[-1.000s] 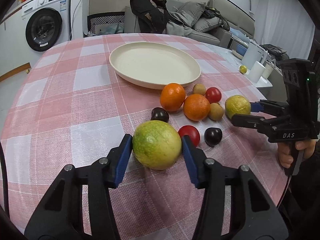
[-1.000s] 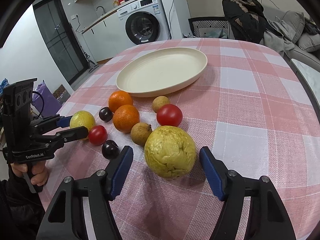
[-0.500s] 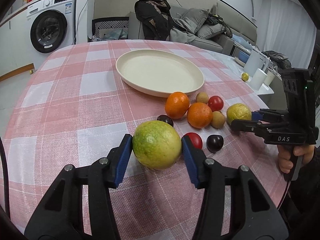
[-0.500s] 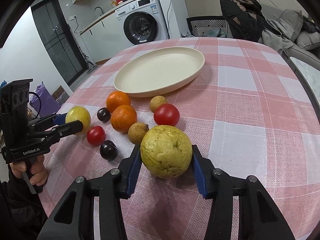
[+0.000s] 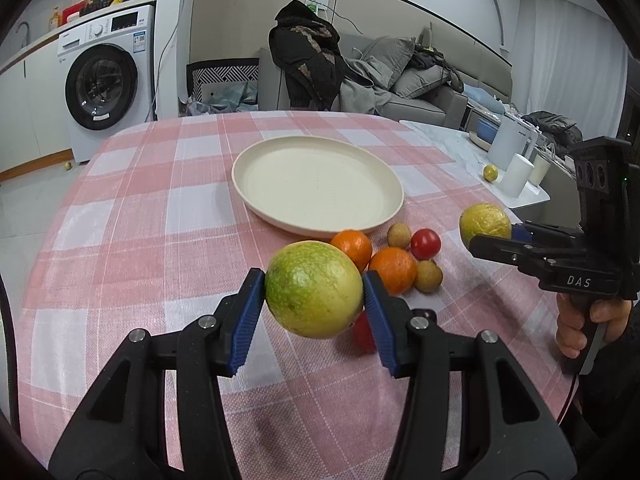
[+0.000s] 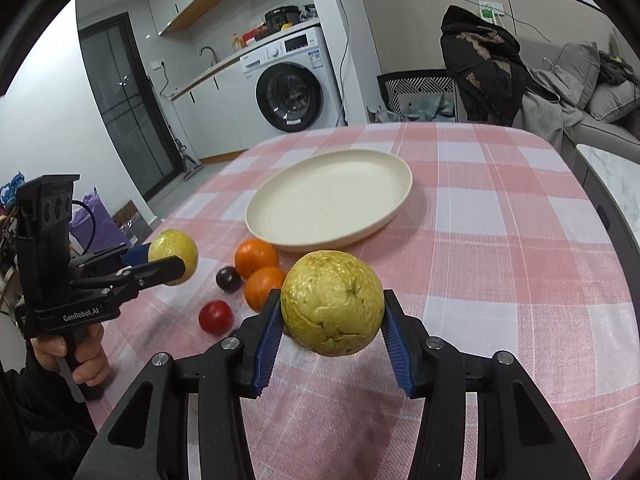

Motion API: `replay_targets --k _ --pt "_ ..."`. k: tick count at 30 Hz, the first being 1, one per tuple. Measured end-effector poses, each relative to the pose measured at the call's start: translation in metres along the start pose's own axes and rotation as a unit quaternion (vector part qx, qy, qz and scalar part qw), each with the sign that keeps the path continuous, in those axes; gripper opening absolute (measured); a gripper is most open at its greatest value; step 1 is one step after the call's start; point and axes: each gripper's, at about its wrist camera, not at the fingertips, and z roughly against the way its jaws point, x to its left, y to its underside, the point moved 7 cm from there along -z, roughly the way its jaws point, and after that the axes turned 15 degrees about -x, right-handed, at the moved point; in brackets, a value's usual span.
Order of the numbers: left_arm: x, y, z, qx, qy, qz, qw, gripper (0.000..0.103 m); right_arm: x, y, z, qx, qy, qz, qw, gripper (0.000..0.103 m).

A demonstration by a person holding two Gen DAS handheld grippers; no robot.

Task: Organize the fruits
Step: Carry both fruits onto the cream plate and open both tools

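Left wrist view shows the green-yellow guava (image 5: pixel 314 289) pinched between the blue pads of my left claw (image 5: pixel 314 300), lifted clear of the checked tablecloth (image 5: pixel 120 240). Right wrist view shows the wrinkled yellow guava (image 6: pixel 332 302) squeezed in the same way by my right claw (image 6: pixel 330 320), also off the cloth. Both fruits are almost round, so I see no long axis that matters for the grip. The cream plate (image 5: pixel 394 188) lies straight ahead of both claws and a little lower, further across the table, and it holds nothing. Between the claws and the plate stay the small fruits: two oranges (image 5: pixel 393 270), a red tomato (image 5: pixel 426 244), two brownish round fruits (image 5: pixel 428 276) and, in the right view, a dark plum (image 6: pixel 229 279). I judge that the coming move is to carry each guava forward over this group and lower it inside the rim. From the left wrist view the plate sits slightly right of my left claw; from the right wrist view it is almost directly in front, so I think my right hand is a bit nearer.
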Motion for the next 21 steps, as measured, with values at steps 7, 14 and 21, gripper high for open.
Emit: replay_targets --k 7,14,21 --pt "-0.01 -0.023 -0.004 -0.025 0.001 -0.014 0.9996 0.047 0.003 -0.017 -0.008 -0.012 0.003 -0.002 1.0 0.049" --pt "-0.015 -0.045 -0.013 -0.046 -0.006 -0.027 0.9985 0.047 0.013 -0.037 -0.023 -0.022 -0.002 -0.002 1.0 0.049" --pt "-0.016 -0.057 -0.029 -0.047 -0.007 -0.026 0.9985 0.047 0.016 -0.05 -0.041 -0.027 -0.002 -0.008 1.0 0.049"
